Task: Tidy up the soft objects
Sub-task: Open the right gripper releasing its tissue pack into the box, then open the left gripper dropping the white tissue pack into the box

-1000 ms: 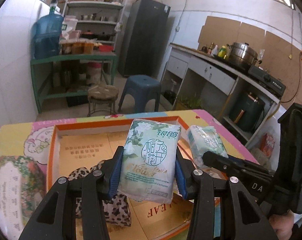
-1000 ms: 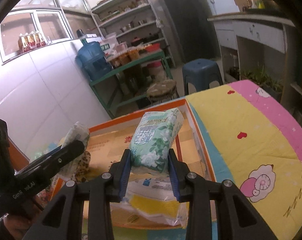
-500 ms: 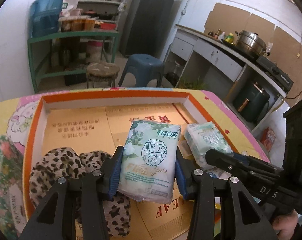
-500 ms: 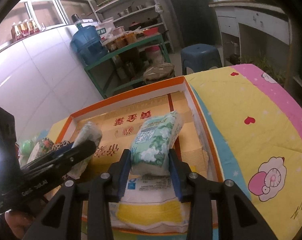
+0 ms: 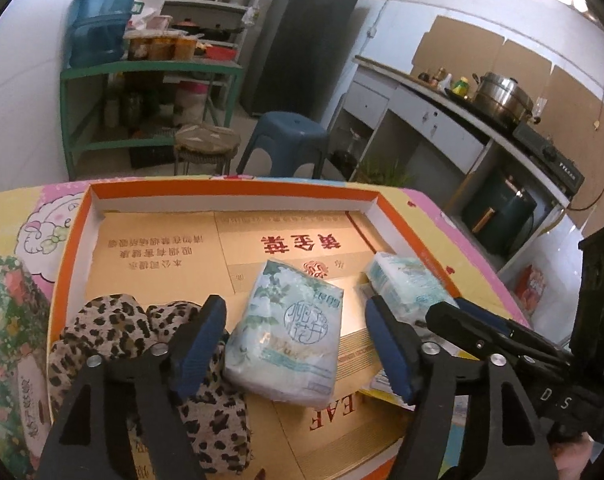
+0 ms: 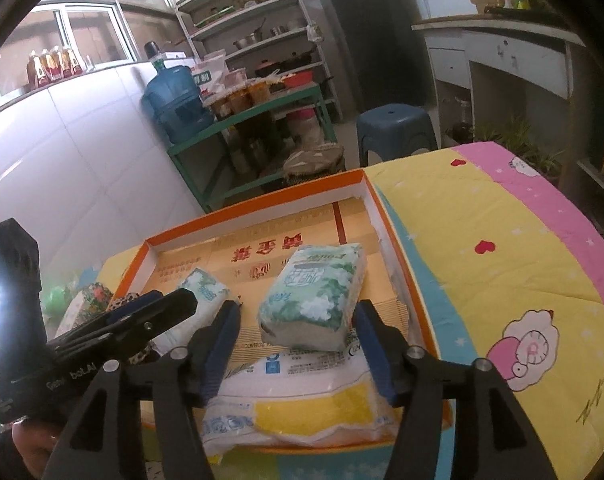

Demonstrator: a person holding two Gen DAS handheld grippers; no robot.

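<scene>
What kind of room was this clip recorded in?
Most likely a home kitchen or a utility room. A steel stockpot sits on a gas stove along the counter, a tall dark refrigerator stands at the back, and a green metal rack holds a blue water jug.

Green-floral white tissue pack (image 5: 288, 332), leopard-print slippers (image 5: 114, 332), orange-rimmed box (image 5: 230, 191).

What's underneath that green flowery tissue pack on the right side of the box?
The tissue pack lies on a white-and-yellow plastic bag and the box's cardboard floor. Anything directly beneath stays hidden.
</scene>
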